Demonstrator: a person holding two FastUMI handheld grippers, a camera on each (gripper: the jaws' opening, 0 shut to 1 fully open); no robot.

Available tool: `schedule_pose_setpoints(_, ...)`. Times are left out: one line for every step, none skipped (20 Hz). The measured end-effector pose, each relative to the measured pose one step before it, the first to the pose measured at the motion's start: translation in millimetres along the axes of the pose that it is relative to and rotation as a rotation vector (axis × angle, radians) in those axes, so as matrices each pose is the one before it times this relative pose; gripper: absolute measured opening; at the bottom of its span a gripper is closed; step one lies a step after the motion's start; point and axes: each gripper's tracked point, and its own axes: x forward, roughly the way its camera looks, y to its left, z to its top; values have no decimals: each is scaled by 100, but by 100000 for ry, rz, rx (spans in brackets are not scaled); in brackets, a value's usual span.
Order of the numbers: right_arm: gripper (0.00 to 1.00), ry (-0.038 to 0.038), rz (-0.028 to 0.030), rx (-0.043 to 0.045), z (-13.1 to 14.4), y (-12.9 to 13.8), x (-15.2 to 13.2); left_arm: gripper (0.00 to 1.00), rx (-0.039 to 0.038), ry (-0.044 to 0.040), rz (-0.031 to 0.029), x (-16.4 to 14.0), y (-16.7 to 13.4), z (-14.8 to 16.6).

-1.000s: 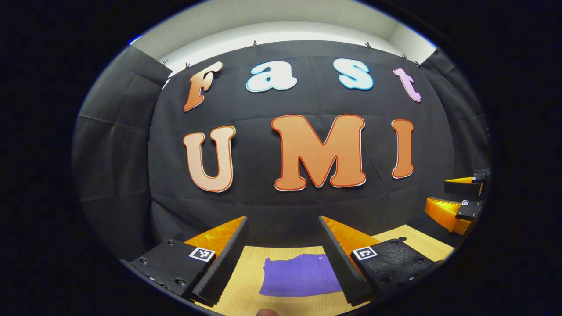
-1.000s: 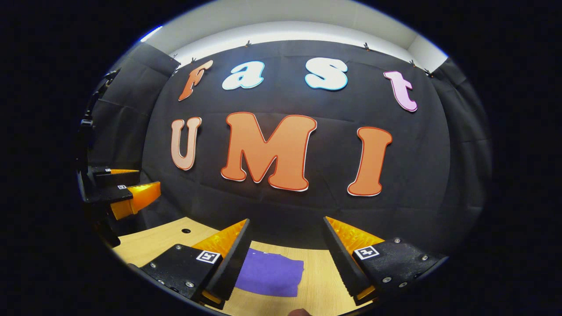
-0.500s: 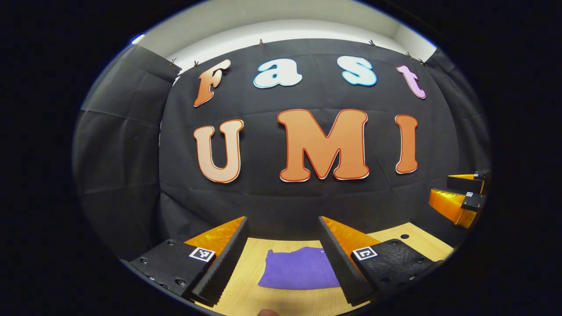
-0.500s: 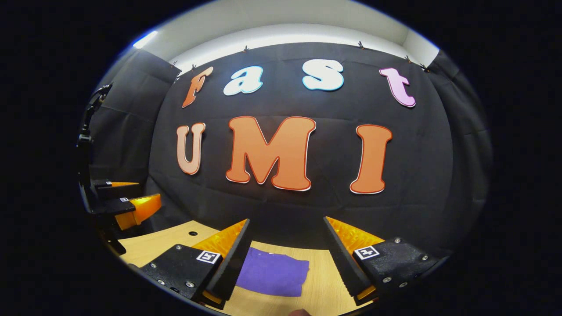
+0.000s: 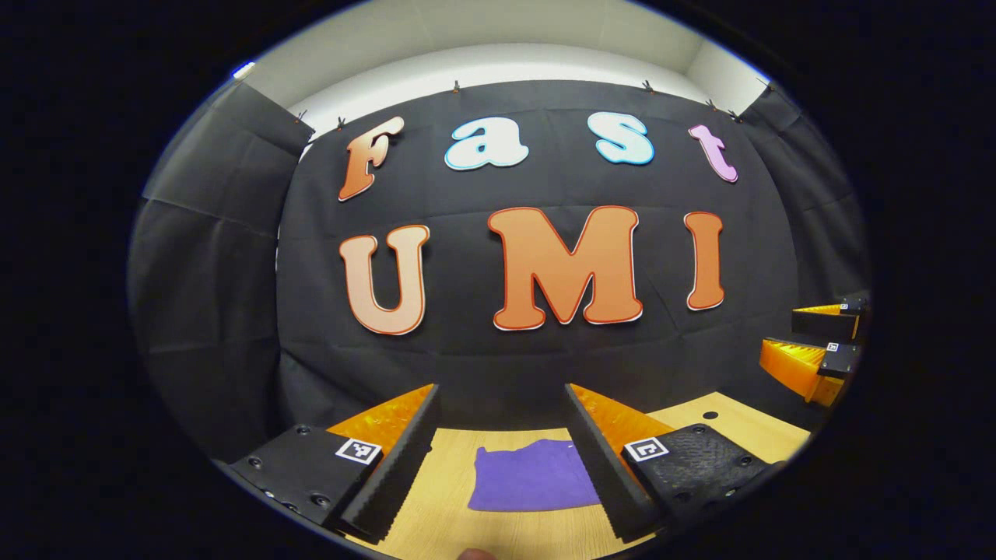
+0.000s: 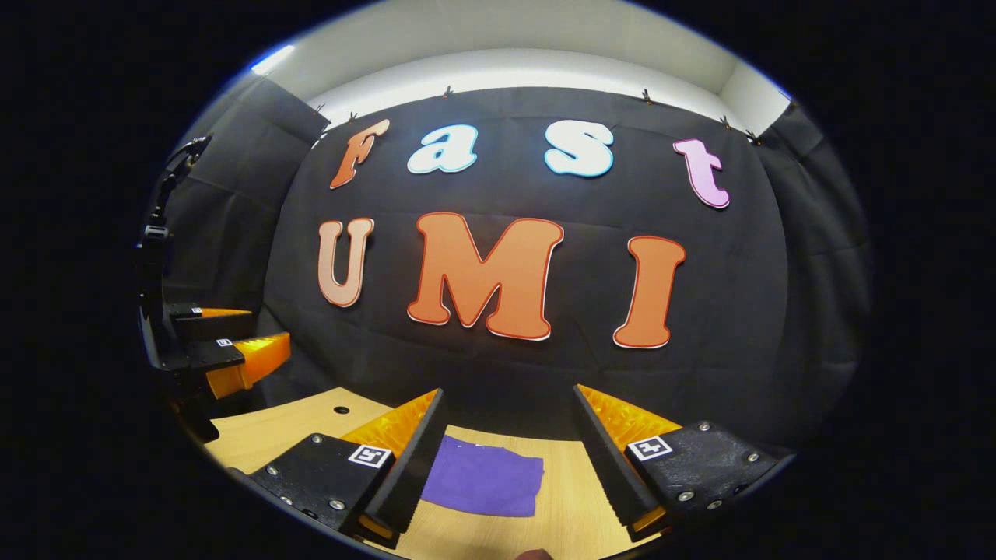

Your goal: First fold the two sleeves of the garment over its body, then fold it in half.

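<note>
Both grippers are up off the work surface, held level and facing the booth's back wall point(image 5: 498, 365). Left gripper point(image 5: 502, 467): jaws spread wide, nothing between them, both fingers clear of the cloth. Right gripper point(image 6: 510, 470): same, wide apart and holding nothing. The purple garment point(image 5: 533, 486) lies flat on the light wooden table point(image 5: 436, 498) as a compact folded rectangle, no sleeves sticking out. In the left gripper view it sits in the gap between the fingers, its right edge hidden behind the right-hand finger point(image 5: 603, 474); bare wood shows to its left and in front. In the right gripper view the garment point(image 6: 486, 486) is offset left, its left edge tucked behind the left-hand finger point(image 6: 405, 478), with a strip of bare table point(image 6: 564, 498) between its right edge and the other finger. Garment's far edge lies near the table's back edge, where the wall cloth drops down; a little wood is visible between them. A small round hole point(image 6: 341, 409) in the tabletop sits near the left back corner, well apart from the garment. Each view catches the other gripper at its side margin, also spread apart, raised over the table edge and well apart from the garment. A fingertip point(image 5: 475, 554) pokes in at the bottom rim of the left gripper view.
</note>
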Motion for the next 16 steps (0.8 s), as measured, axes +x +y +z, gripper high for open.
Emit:
schedule_pose_setpoints(95,-193,237,300,512,470,-304,98,323,-1823,-48,-357,252,429)
schedule_pose_setpoints(94,-40,-315,1054,221,150,-359,98,588,-1894,-215,-200,39,186)
schedule_pose_setpoints(94,-151,-233,1870,201,257,-370,98,1041,-644,693,-314,241,170)
schedule_pose_setpoints(94,-413,-354,1970,334,130,-470,100,1042,-6,90,-526,141,-122)
schedule_pose_setpoints(94,-1172,206,1170,381,246,-527,98,588,756,-241,-574,-52,-12)
schedule_pose_setpoints(94,-1010,381,-173,279,194,-507,100,213,409,-290,-68,-80,35)
schedule_pose_setpoints(94,796,448,-1347,-328,189,-474,98,263,-111,57,-453,80,100)
schedule_pose_setpoints(95,487,92,-1625,-225,6,-630,98,677,-345,342,-500,115,210)
schedule_pose_setpoints(95,474,104,-1218,108,32,-631,98,376,-736,132,-271,208,329)
schedule_pose_setpoints(95,-41,439,-726,93,121,-557,98,-50,-990,-84,-254,182,421)
schedule_pose_setpoints(95,-172,-66,-988,236,100,-331,100,-888,-628,-279,-385,74,493)
schedule_pose_setpoints(95,-643,-565,-998,313,-316,-349,100,-825,-588,-467,-284,186,196)
schedule_pose_setpoints(95,-1137,-509,-641,376,-157,-148,97,-494,-739,-106,-113,209,278)
schedule_pose_setpoints(94,-671,-458,-129,331,-67,-62,97,9,-221,-6,-1,166,218)
schedule_pose_setpoints(94,-208,140,425,-24,78,-28,97,213,52,-28,-207,-37,-141)
schedule_pose_setpoints(95,537,-291,270,-81,-74,-52,97,396,-110,-255,7,55,71)
